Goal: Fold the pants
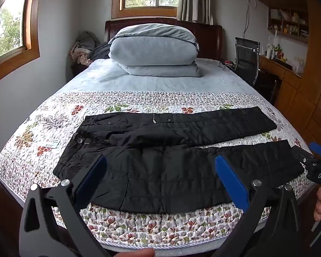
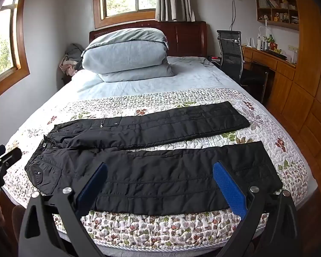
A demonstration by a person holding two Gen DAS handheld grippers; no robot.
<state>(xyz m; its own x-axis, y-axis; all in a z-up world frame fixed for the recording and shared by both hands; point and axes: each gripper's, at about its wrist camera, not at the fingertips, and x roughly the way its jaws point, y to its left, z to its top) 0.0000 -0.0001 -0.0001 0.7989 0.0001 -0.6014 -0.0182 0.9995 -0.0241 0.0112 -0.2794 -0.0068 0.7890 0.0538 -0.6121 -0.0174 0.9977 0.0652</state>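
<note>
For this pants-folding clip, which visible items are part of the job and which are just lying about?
Part of the job:
- black pants, spread flat, legs apart
- left tool, open, holding nothing
- right tool, open, holding nothing
- floral quilt, the work surface

Lying about:
- folded blue duvet
- office chair
- clothes heap beside the headboard
- desk and its clutter
</note>
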